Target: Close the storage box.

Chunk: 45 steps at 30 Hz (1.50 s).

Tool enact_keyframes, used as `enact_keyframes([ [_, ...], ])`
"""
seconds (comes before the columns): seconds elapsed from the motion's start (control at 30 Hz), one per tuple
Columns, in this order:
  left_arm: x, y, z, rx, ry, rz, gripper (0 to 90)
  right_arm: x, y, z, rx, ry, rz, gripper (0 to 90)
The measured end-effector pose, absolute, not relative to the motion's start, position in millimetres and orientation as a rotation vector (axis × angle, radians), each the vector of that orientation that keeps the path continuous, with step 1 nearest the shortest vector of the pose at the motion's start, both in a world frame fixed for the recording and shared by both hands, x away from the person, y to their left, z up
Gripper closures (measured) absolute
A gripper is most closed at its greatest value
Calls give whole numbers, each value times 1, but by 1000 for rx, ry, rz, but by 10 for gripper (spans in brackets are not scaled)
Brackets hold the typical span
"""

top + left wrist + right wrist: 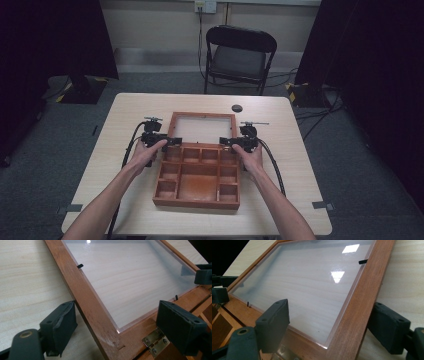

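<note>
High view, box lid (pixel 202 116) unlabelled, jaws astride frame

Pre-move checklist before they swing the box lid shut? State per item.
1. Left tongs straddle the lid side rail: ok.
2. Right tongs straddle the opposite rail: ok.
3. Tongs clamped on the wood: not ok, both open.
4. Lid lies flat open on the table: ok.
5. Hinge intact, screws in: ok.
6. Compartments of the box free of anything sticking up: ok in high view.
</note>
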<state>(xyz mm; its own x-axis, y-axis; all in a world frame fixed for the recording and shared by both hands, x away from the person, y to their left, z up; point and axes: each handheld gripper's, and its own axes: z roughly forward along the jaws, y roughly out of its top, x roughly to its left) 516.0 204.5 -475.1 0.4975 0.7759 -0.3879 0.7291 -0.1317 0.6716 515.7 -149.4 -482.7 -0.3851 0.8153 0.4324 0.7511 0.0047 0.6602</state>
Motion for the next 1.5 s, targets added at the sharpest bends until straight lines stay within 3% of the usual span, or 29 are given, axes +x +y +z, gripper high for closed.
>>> enact_keyframes([
  [0.23,514,199,-468,1906,1253,134,168,514,-148,-477,1629,2178,1328,197],
  [0.57,515,204,-463,1873,1248,106,186,514,-148,-472,1601,2164,1315,237],
  [1.07,512,217,-453,1805,1214,142,347,508,-151,-462,1558,2096,1340,346],
  [1.5,508,222,-448,1766,1175,155,399,504,-156,-455,1531,2053,1407,408],
])
